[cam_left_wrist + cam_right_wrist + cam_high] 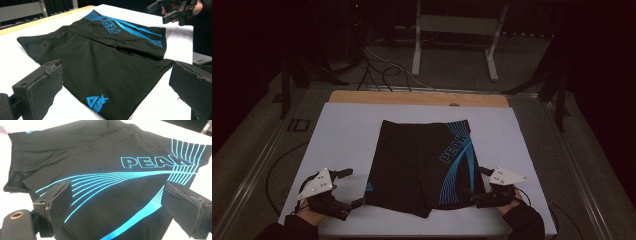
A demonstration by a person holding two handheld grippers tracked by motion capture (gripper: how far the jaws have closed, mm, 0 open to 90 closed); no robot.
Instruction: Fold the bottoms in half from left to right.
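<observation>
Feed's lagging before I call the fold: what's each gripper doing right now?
Left gripper: jaws open, holding nothing, just left of the shorts.
Right gripper: jaws open, holding nothing, at the shorts' right edge.

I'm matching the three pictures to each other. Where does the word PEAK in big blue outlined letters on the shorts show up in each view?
High view: the PEAK lettering sits right of centre, on the right side of the black shorts.
Left gripper view: top centre, running away from the camera.
Right gripper view: right of centre, above the jaws.
Shared landmark: the curved blue stripes beside it.
</observation>
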